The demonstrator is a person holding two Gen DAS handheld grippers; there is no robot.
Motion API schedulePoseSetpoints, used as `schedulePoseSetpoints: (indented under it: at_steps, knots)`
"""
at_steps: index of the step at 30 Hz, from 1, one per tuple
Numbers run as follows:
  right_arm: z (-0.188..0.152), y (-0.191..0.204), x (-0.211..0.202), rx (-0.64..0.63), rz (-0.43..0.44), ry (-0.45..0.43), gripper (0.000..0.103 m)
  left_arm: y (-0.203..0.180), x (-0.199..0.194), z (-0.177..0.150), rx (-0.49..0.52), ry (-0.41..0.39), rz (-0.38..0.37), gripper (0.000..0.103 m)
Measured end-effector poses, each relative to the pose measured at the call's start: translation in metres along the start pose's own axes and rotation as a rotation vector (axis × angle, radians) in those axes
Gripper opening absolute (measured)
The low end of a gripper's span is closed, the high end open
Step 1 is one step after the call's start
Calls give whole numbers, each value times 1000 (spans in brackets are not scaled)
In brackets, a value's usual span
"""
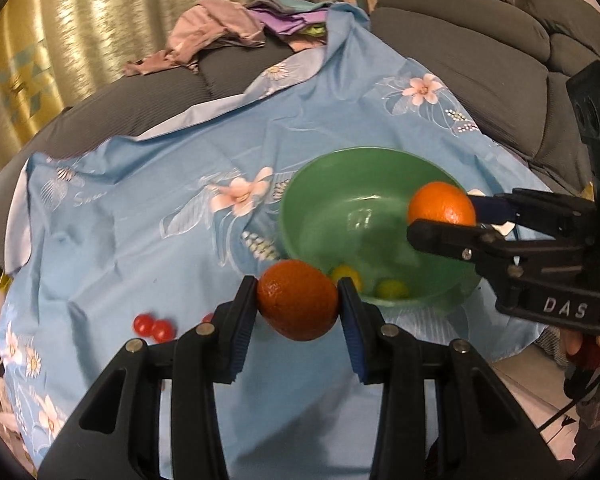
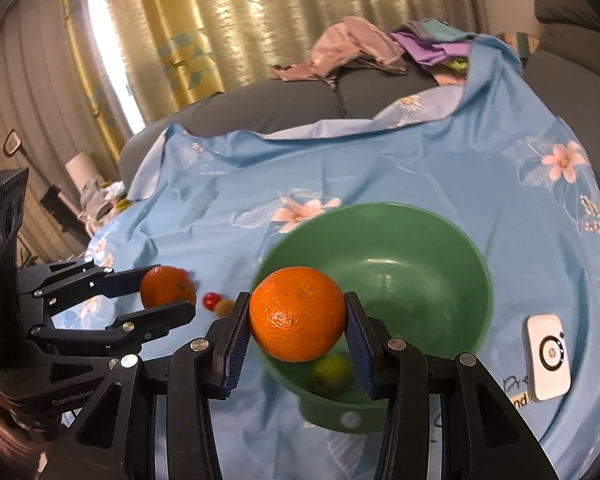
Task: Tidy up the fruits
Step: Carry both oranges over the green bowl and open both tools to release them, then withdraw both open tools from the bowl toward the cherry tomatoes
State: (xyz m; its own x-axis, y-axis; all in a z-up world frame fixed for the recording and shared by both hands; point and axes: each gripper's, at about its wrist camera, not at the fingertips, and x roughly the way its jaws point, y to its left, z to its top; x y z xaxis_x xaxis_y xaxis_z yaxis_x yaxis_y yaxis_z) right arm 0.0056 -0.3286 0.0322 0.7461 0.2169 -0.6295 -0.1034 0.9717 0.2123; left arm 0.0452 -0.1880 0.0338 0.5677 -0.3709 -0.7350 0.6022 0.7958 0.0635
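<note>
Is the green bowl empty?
No. Small yellow-green fruits already lie at the bottom of the bowl.

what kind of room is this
Most likely a home living room. A grey ribbed sofa wraps around behind, gold curtains cover a window, and a blue floral cloth is spread as a work surface, with loose clothes piled on the sofa.

Each wrist camera looks down along its own fingers, close over the cloth. Both share the bowl: at 2 o'clock in the left view, 1 o'clock in the right.
</note>
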Motion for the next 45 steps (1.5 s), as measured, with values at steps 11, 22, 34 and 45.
schedulePoseSetpoints:
  at_steps: [11,22,34,45]
  knots:
    - [-6,-33,8,53,-53,19,46,-23,41,23,67,27,-31,40]
    - [-10,-40,21,50,-74,52,46,-29,67,23,99,76,-19,40]
    - [-14,-42,28,60,-114,86,46,-28,71,19,98,87,5,42]
    - [-13,-42,25,81,-165,102,51,-18,53,17,65,61,53,77]
